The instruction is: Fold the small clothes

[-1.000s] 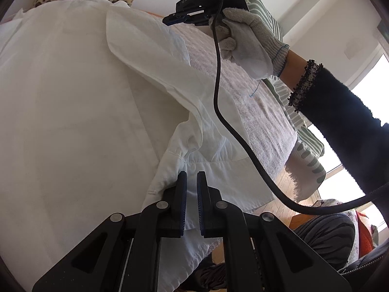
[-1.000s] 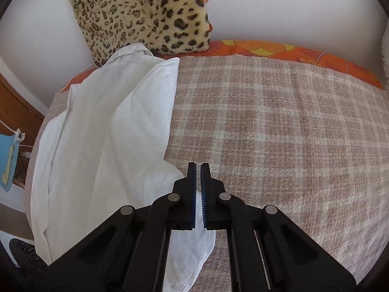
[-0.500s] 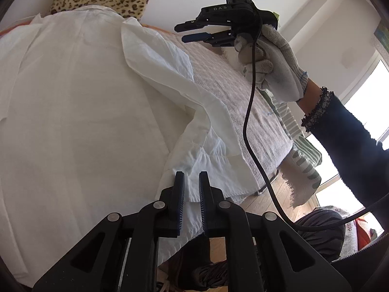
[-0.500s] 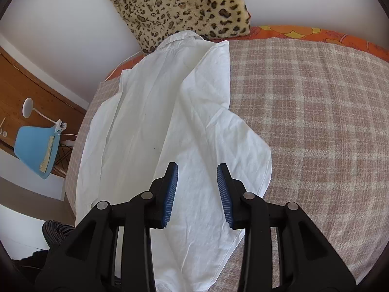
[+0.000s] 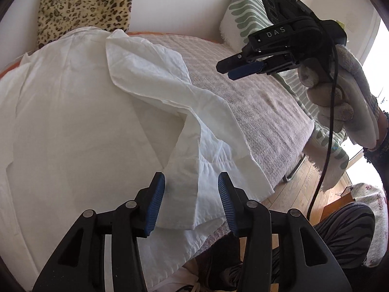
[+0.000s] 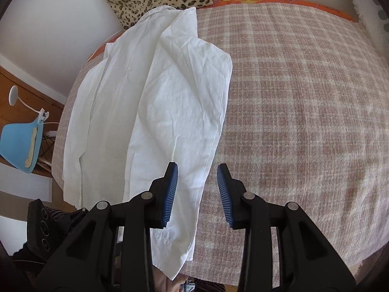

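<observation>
A white shirt [image 5: 73, 121] lies spread on the bed's plaid blanket [image 5: 255, 102], one side and its sleeve folded over the body. My left gripper [image 5: 192, 202] hovers over the sleeve end near the bed's front edge. Its jaws are opening, and the cloth lies below them with the pads clear of it. My right gripper [image 5: 226, 70], held in a gloved hand [image 5: 340, 92], hangs in the air to the right of the shirt. In the right wrist view the right gripper [image 6: 197, 189] stands open above the shirt's [image 6: 170, 85] folded edge and holds nothing.
A leopard-print cushion [image 5: 85, 7] leans on the wall behind the shirt's collar. A green-striped pillow [image 5: 245, 17] is at the right end. The blanket [image 6: 304, 97] right of the shirt is bare. A blue chair [image 6: 19, 146] stands beside the bed, with wooden floor [image 5: 304, 177] below.
Both grippers were shut a second ago and now stand parted, with the shirt's folded side let go. The right gripper has lifted and swung away to the right of the shirt.
</observation>
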